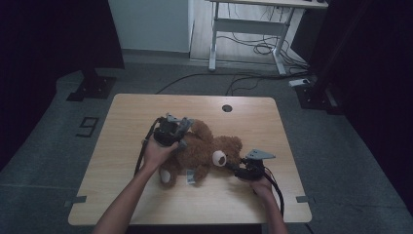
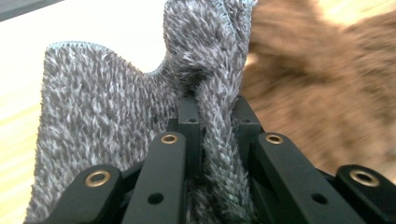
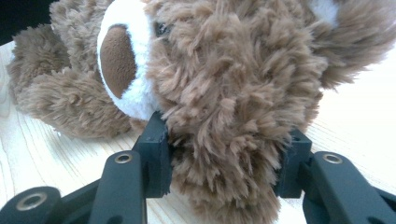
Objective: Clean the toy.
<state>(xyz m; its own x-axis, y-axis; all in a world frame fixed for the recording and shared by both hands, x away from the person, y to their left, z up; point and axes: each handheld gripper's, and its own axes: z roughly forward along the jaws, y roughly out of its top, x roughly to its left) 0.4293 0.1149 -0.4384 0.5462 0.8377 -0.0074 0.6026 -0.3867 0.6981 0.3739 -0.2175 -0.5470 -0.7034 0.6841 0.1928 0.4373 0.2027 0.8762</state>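
Here, low right of centre in the high view, the right tool (image 1: 237, 171) has its jaws clamped on the bear's (image 1: 207, 151) head. The bear lies mid-frame on the tabletop (image 1: 122, 122). Beyond, upper left of it, the left tool (image 1: 181, 131) pinches a fold of grey cloth (image 2: 93, 116) tight.

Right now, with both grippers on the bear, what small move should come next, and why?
Probably the left gripper should draw the grey fabric further along the teddy bear. Its jaws pinch a fold of that fabric, while the right gripper clamps the bear's head, steadying it on the table.
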